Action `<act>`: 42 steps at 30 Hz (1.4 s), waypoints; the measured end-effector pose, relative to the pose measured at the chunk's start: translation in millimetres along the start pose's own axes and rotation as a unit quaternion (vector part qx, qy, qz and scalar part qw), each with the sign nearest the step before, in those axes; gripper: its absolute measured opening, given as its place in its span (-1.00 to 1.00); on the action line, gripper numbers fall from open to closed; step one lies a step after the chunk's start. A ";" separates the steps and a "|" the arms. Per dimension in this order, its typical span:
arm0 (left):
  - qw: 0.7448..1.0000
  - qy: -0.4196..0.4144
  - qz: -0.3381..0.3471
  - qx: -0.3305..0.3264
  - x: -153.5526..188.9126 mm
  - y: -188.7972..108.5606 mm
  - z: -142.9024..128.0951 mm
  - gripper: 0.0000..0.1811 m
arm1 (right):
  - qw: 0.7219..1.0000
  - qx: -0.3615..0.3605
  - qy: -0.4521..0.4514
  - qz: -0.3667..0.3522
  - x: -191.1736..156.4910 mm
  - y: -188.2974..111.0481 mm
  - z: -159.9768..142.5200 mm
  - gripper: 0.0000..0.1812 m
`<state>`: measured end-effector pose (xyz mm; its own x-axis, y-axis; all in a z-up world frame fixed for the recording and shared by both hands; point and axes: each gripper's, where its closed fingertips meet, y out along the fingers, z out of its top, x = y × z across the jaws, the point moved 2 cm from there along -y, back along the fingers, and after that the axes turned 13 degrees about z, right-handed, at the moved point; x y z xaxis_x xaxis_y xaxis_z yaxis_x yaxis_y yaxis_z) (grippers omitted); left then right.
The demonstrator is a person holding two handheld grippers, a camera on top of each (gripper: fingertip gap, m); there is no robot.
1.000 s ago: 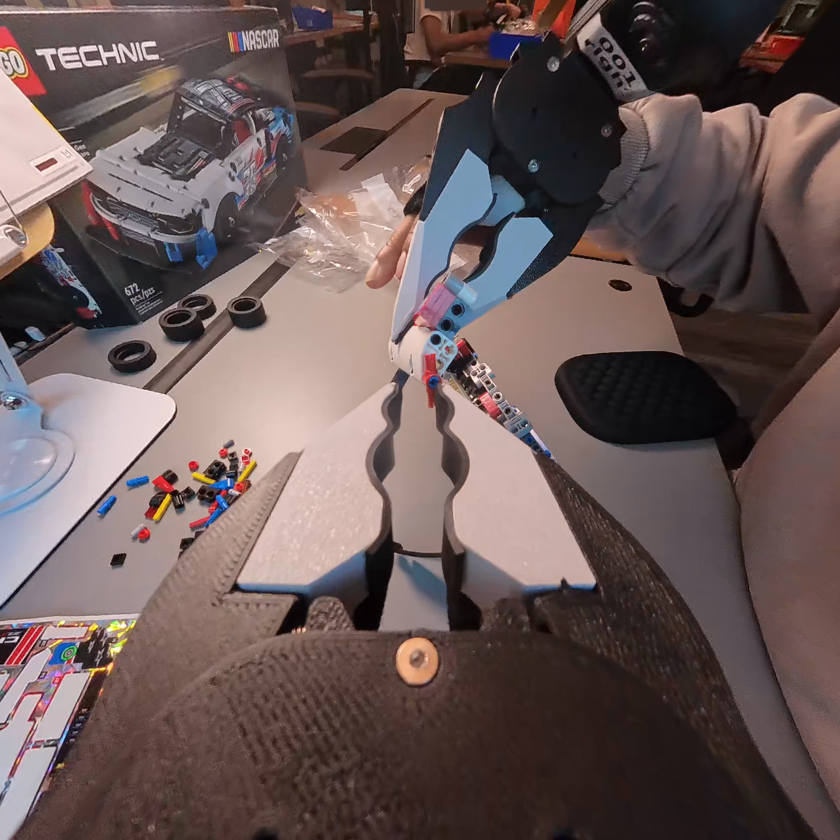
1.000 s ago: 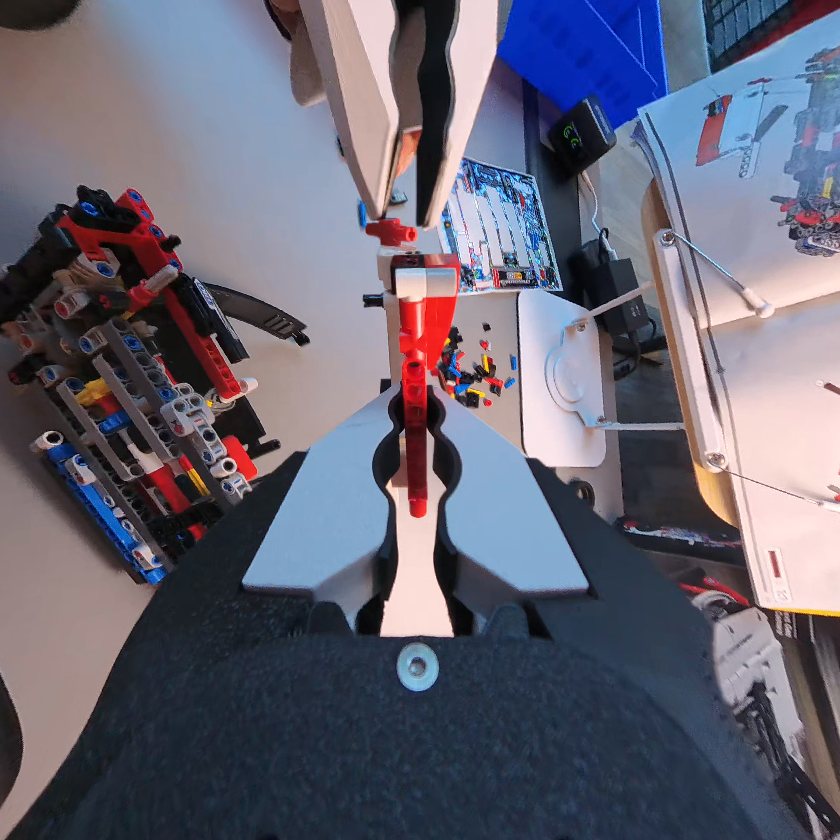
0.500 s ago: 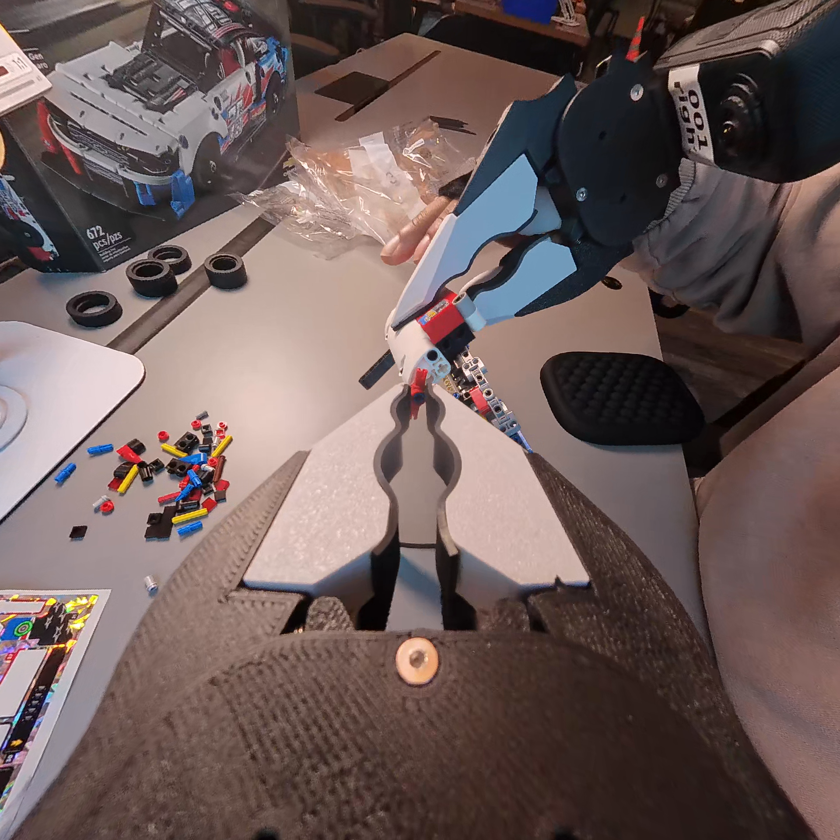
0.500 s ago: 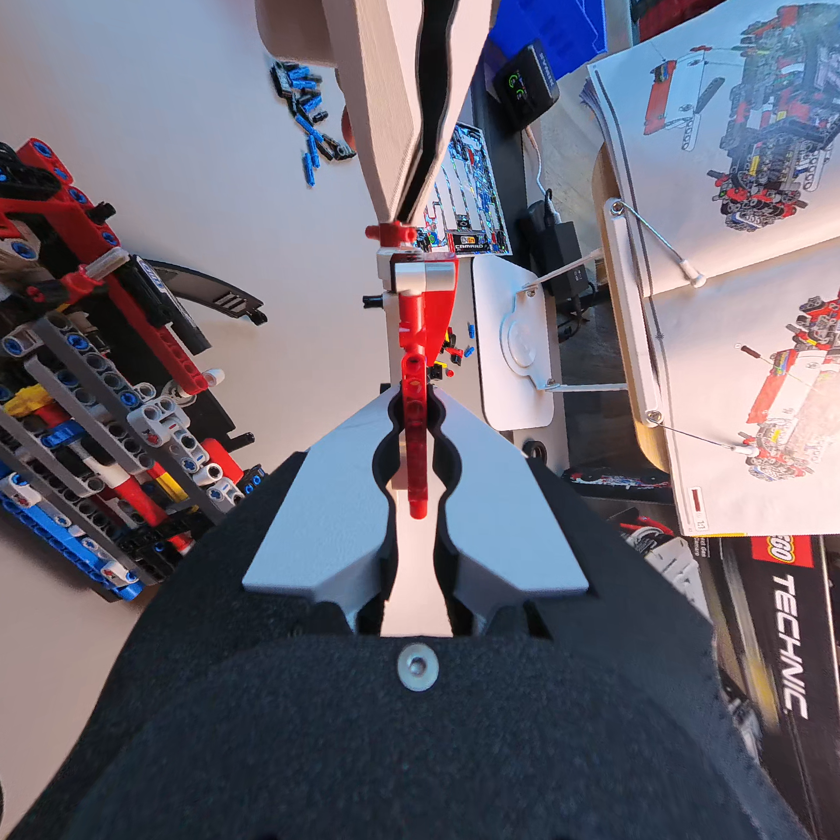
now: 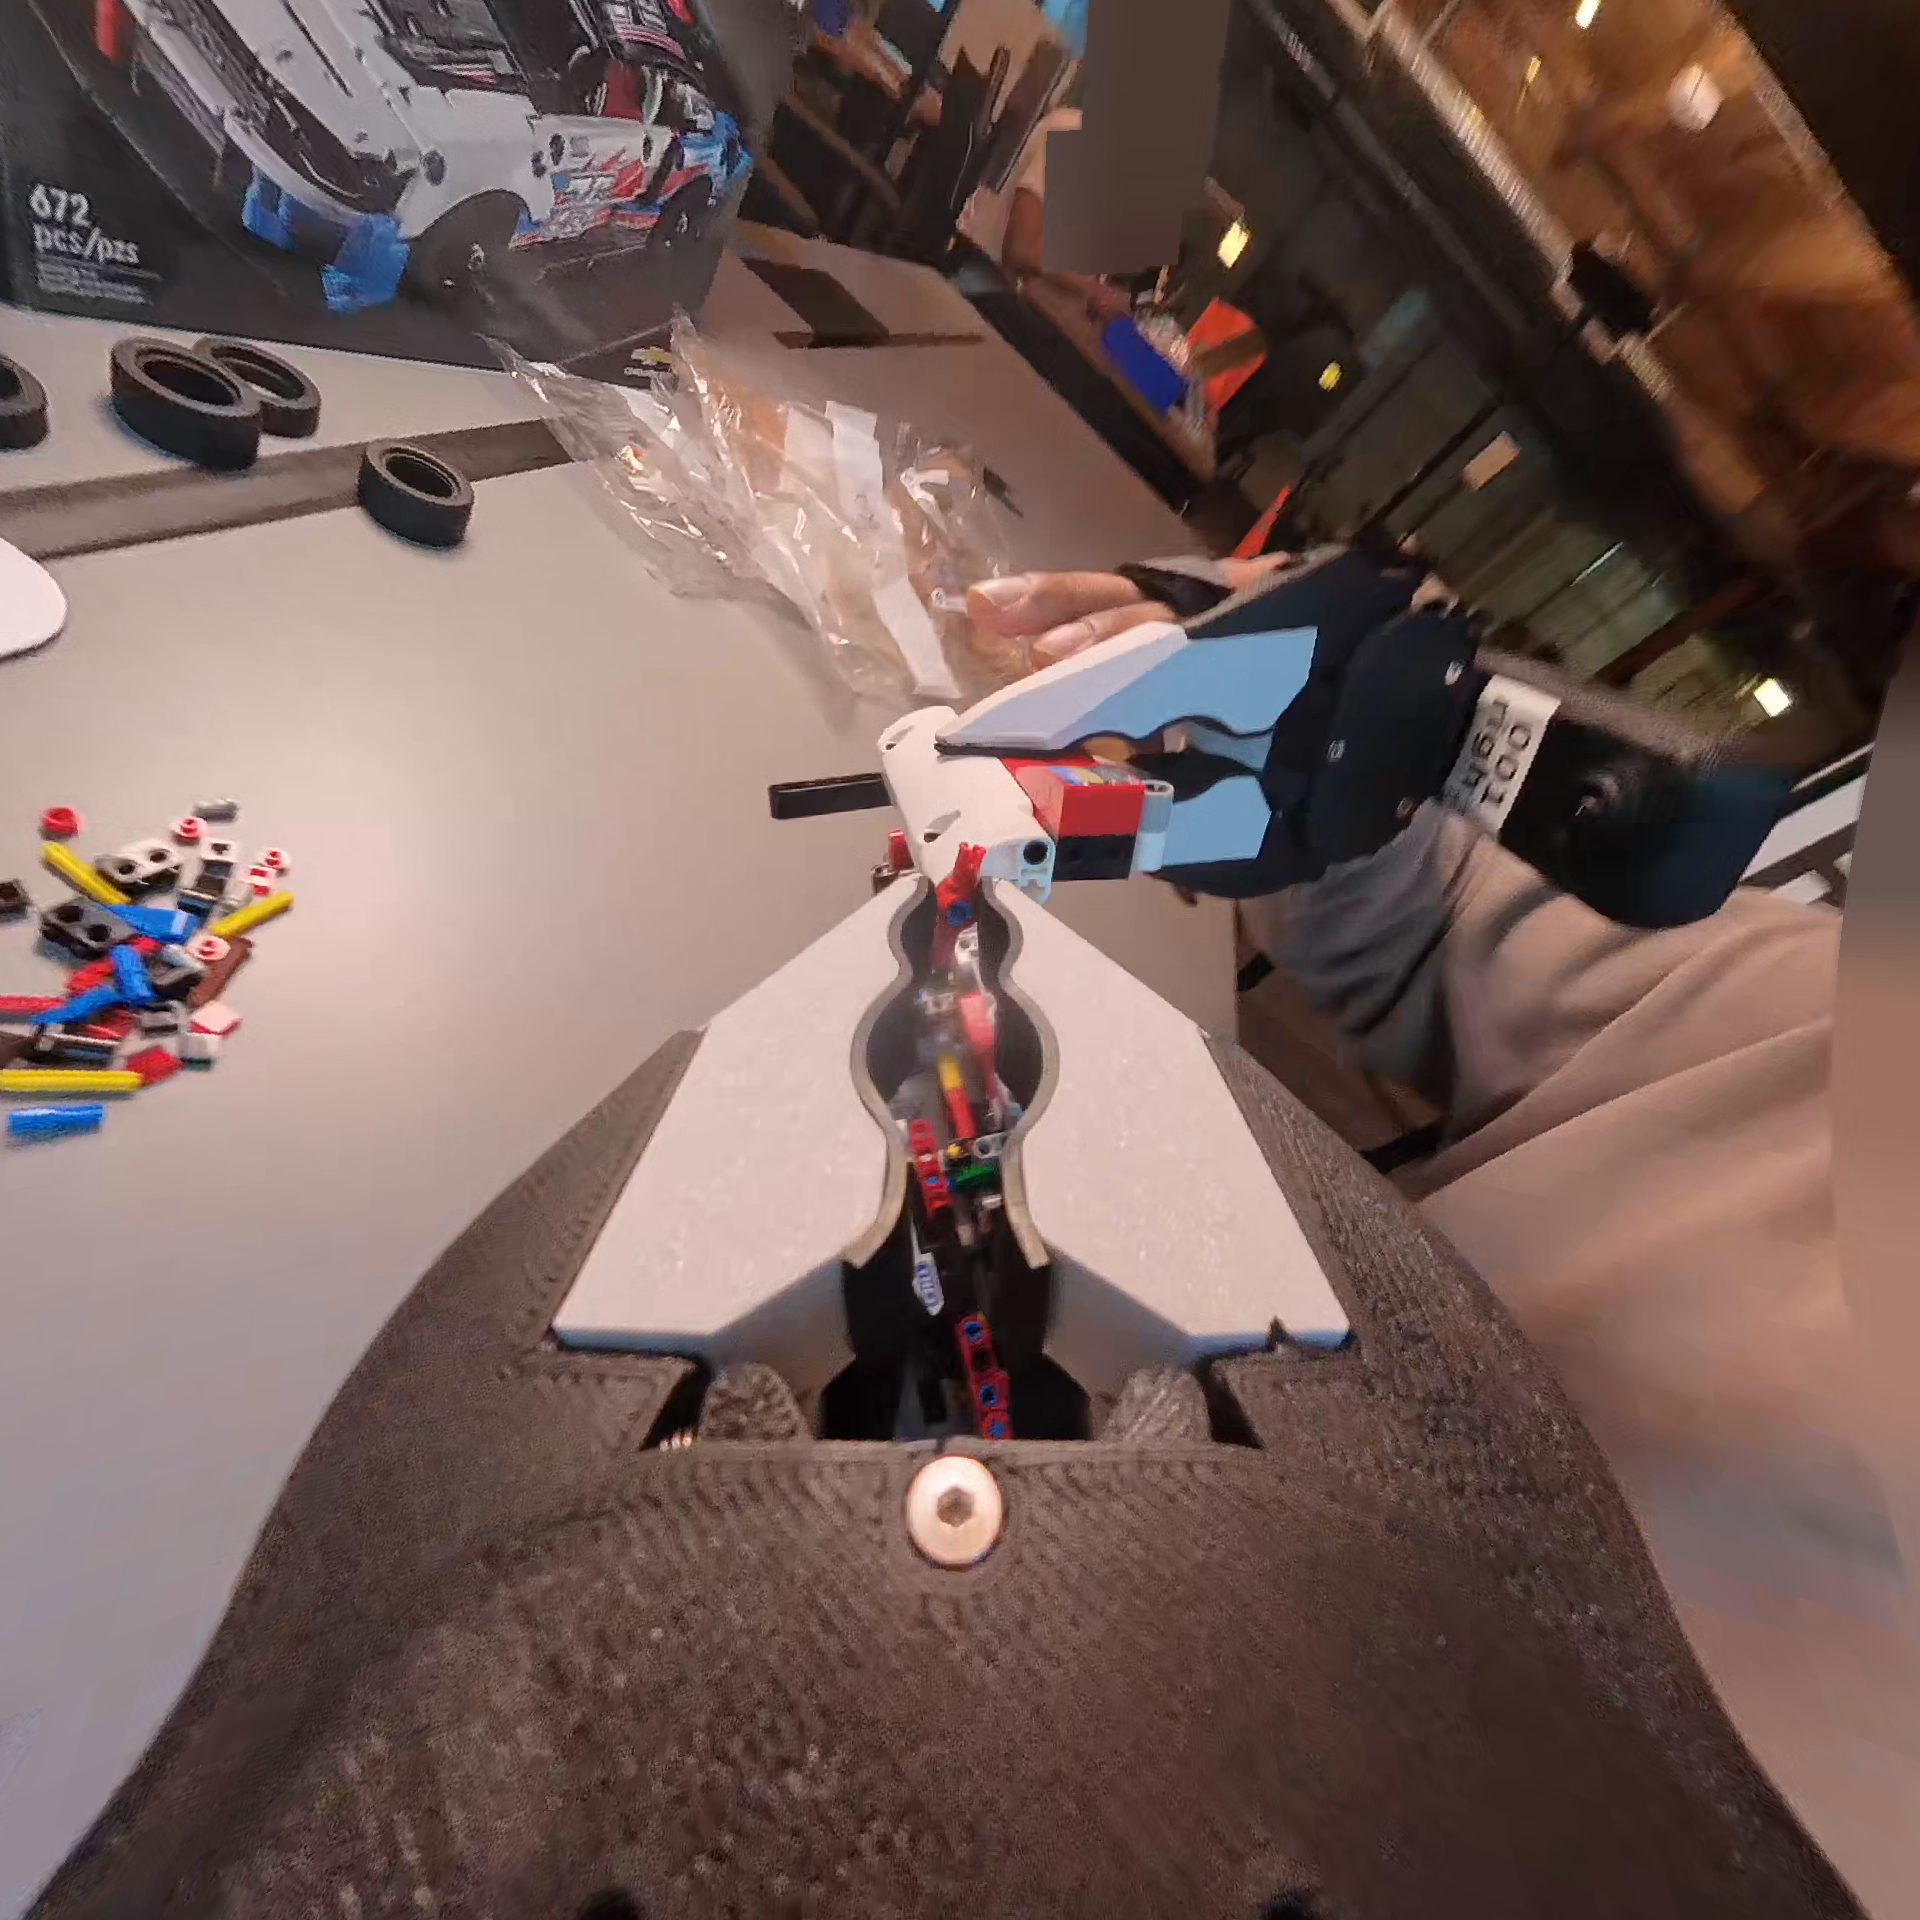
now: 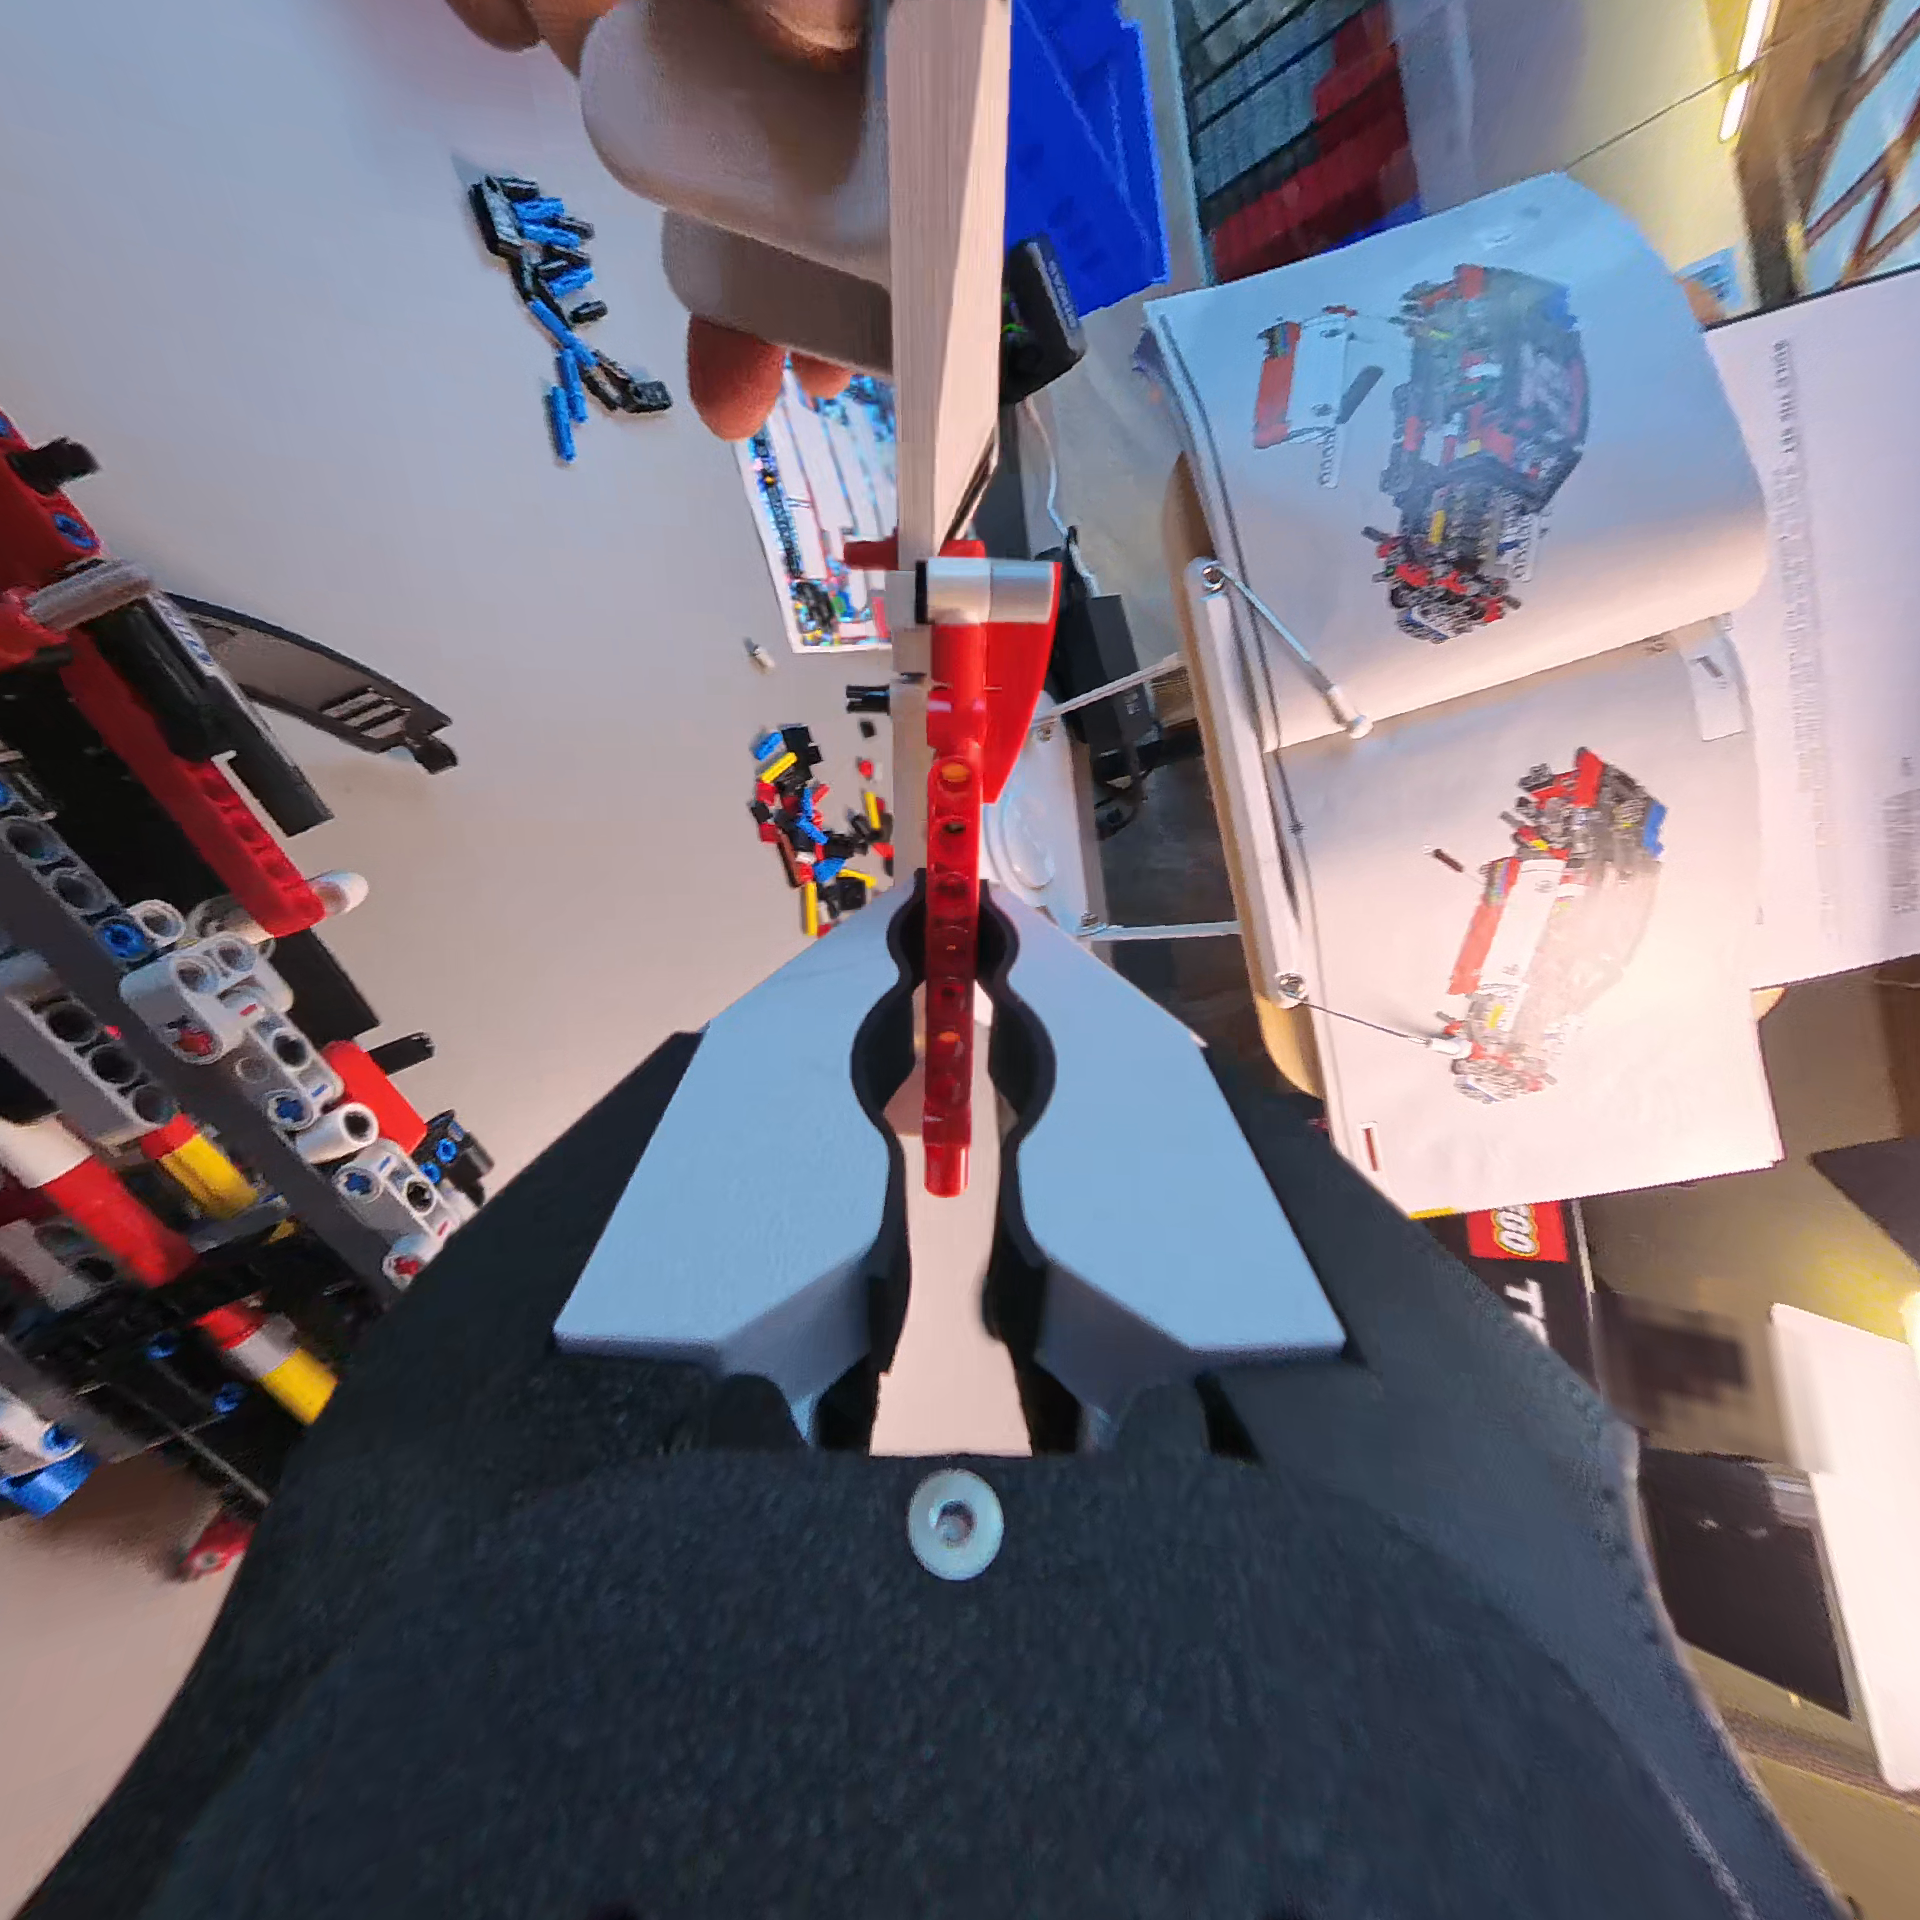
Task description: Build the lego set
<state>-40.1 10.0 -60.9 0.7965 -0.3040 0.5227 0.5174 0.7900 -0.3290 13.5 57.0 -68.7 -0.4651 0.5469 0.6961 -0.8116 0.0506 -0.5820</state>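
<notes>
Your right hand-held gripper [image 6: 951, 914] is clamped on a small sub-assembly [image 6: 961, 727]: a red beam with a row of holes runs between the fingers, a red panel sits beside it, and a white and grey connector caps the far end. From the left wrist view the same piece [image 5: 1003, 810] shows a white panel, a red block, a grey end and a black bar poking out to the left, held in the air above the table [image 5: 520, 727].

Your left hand-held gripper [image 5: 958, 902] is closed down narrow on a small red pin [image 5: 961, 883], whose tip touches the underside of the sub-assembly. In the right wrist view that left gripper [image 6: 940, 551] comes in from the top, its tips meeting the far end of the piece.

The large partly built chassis [image 6: 177, 1018] lies on the table at the left: red, grey and black beams with blue pins and yellow and white axles.

Loose parts lie bare on the table, in no tray: one mixed pile of red, blue, yellow and black bits [image 5: 125, 956] at the left, and one smaller scatter of blue and black pins [image 6: 561, 301] farther off. Three black tyres [image 5: 416, 494] show fully, with the edge of a fourth at the frame's left. Empty clear bags [image 5: 790, 499] lie beyond, near the set's box [image 5: 364, 156]. An open instruction booklet [image 6: 1507, 727] stands on a holder to the right, and a sticker sheet [image 6: 831, 520] lies flat.
</notes>
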 end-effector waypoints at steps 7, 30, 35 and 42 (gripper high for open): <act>0.990 -0.128 -0.044 0.033 -4.6 3.3 -7.1 -0.95 | 0.999 0.010 -0.038 -0.019 -3.2 -4.0 0.7 -0.97; 0.998 -0.061 -0.003 0.005 -6.2 12.3 -59.1 -0.87 | 0.982 0.062 -0.033 0.176 -52.6 8.3 -23.5 -0.96; 0.997 0.062 0.039 -0.038 -7.3 12.8 -74.7 -0.81 | 0.982 0.059 -0.039 0.175 -58.3 11.5 -25.8 -0.96; 0.994 0.088 0.052 -0.041 -5.2 25.9 -76.9 -0.94 | 0.982 0.063 -0.039 0.171 -57.3 14.2 -22.5 -0.96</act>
<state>-6.8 -9.0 -132.7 0.8855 -0.3174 0.3392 0.4477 0.7779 -0.4410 36.6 45.1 -126.3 -0.7400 0.4479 0.5019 -0.6384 -0.2324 -0.7338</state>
